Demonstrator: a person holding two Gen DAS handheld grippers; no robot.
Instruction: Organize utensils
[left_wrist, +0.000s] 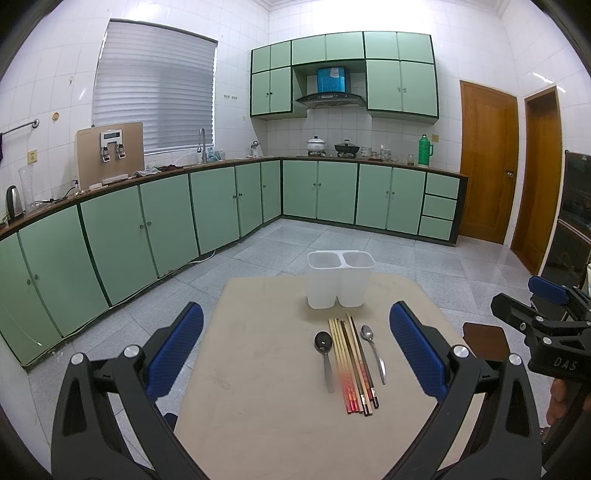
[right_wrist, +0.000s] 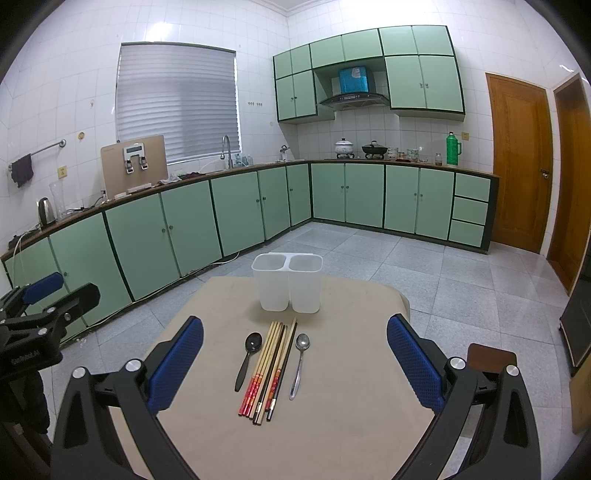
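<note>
A white two-compartment holder (left_wrist: 340, 278) (right_wrist: 287, 282) stands upright and empty at the far side of a beige table (left_wrist: 258, 387) (right_wrist: 351, 387). In front of it lie a dark spoon (left_wrist: 325, 354) (right_wrist: 248, 358), a bundle of several chopsticks (left_wrist: 352, 362) (right_wrist: 271, 369) and a steel spoon (left_wrist: 373, 350) (right_wrist: 299, 363), side by side. My left gripper (left_wrist: 295, 354) is open and empty, hovering before the utensils. My right gripper (right_wrist: 295, 358) is open and empty too, and shows at the right edge of the left wrist view (left_wrist: 546, 314).
Green kitchen cabinets (left_wrist: 147, 229) (right_wrist: 184, 229) run along the left and far walls. A brown stool (left_wrist: 484, 341) (right_wrist: 491, 356) stands at the table's right. Wooden doors (left_wrist: 487, 158) (right_wrist: 517, 158) are at the right. Grey tiled floor surrounds the table.
</note>
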